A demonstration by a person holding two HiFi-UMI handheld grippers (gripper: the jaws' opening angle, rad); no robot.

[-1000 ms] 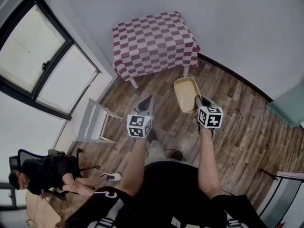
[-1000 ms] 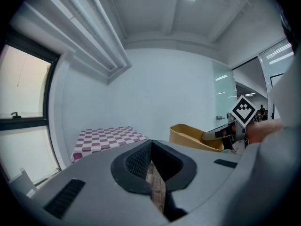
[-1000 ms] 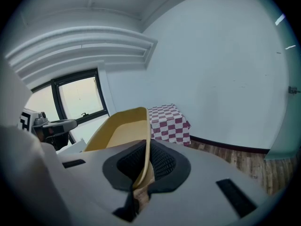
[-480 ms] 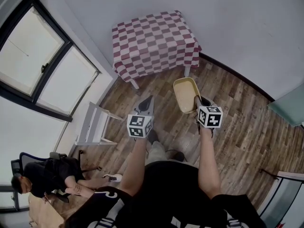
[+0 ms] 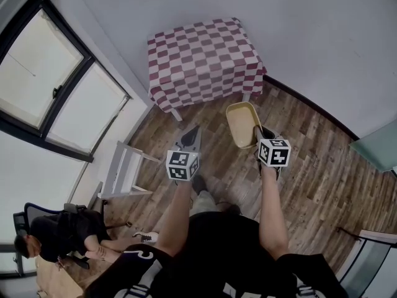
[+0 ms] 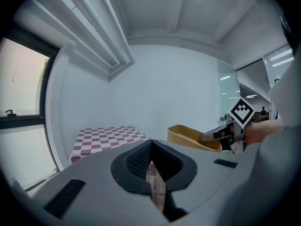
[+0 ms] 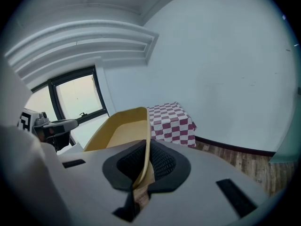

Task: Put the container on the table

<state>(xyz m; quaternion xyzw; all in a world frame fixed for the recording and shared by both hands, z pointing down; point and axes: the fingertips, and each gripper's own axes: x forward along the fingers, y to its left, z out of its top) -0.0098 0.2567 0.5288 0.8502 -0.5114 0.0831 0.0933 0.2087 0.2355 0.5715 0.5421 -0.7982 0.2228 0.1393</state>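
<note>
Container (image 5: 243, 124) plain yellow, rim clamped in right tool (image 5: 258, 130), checkered table (image 5: 205, 58) ahead

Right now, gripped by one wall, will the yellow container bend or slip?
Probably stiff and light: the container shows no sag though the right gripper pinches only one thin wall. It looks empty, so nothing should shift. The smooth wall might pivot in that grip.

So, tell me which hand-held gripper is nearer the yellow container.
Right. The right hand-held gripper is shut on the rim of the container; the left hand-held gripper, shut and empty, hangs off to its left, not touching it.
</note>
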